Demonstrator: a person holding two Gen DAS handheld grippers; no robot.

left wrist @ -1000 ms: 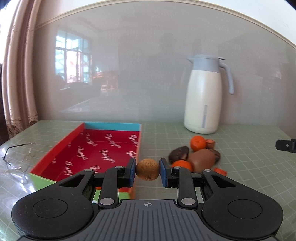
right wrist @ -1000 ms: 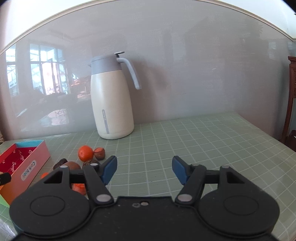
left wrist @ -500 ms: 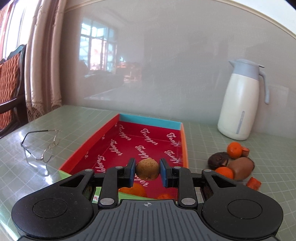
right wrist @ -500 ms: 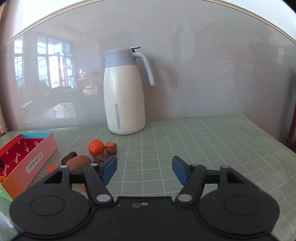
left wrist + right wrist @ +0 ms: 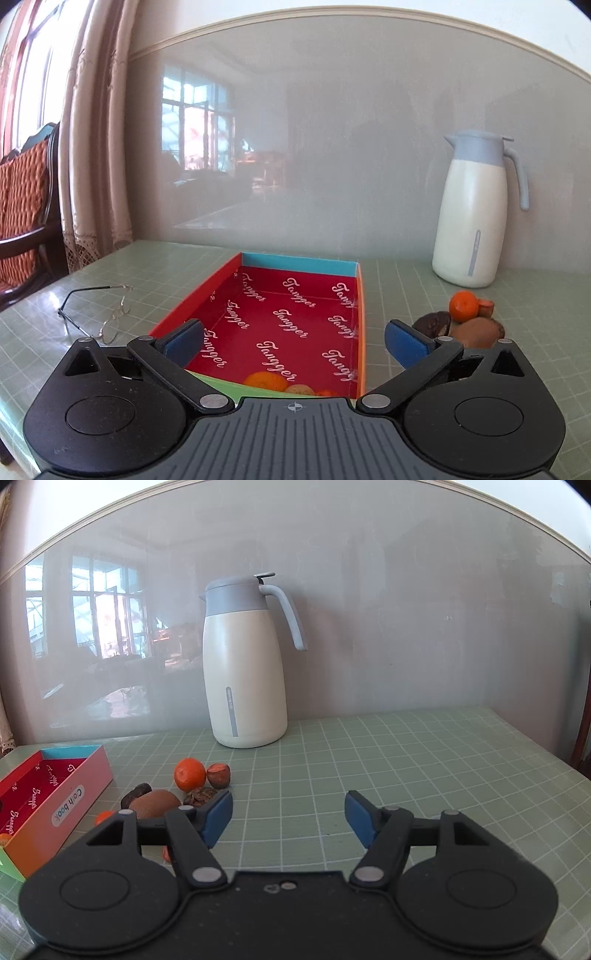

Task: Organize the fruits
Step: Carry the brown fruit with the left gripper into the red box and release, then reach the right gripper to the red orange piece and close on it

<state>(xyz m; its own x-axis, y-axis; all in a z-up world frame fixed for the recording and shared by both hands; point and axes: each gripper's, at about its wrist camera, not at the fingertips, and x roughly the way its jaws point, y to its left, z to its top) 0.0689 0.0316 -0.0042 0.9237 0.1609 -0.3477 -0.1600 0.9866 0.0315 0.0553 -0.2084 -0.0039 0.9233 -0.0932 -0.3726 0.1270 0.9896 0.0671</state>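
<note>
My left gripper [image 5: 295,341] is open and empty above the near end of the red-lined box [image 5: 280,291]. In the box's near end lie an orange fruit [image 5: 266,380], a small brown fruit [image 5: 300,388] and a bit of another orange one. To the right of the box is a pile of fruits: an orange mandarin [image 5: 463,304], a brown kiwi [image 5: 476,332] and a dark piece [image 5: 432,322]. My right gripper [image 5: 288,818] is open and empty over the table, right of the same pile [image 5: 190,773]; the box [image 5: 55,794] is at its far left.
A cream thermos jug with a grey lid [image 5: 474,218] stands at the back against the wall, also in the right wrist view [image 5: 245,664]. Wire-rimmed glasses [image 5: 99,310] lie left of the box. A chair with an orange cushion [image 5: 22,206] stands beyond the table's left edge.
My left gripper carried the small brown fruit leftward over the box, then opened; the fruit now lies in the box's near end. The right gripper shifted slightly left and stayed open.
</note>
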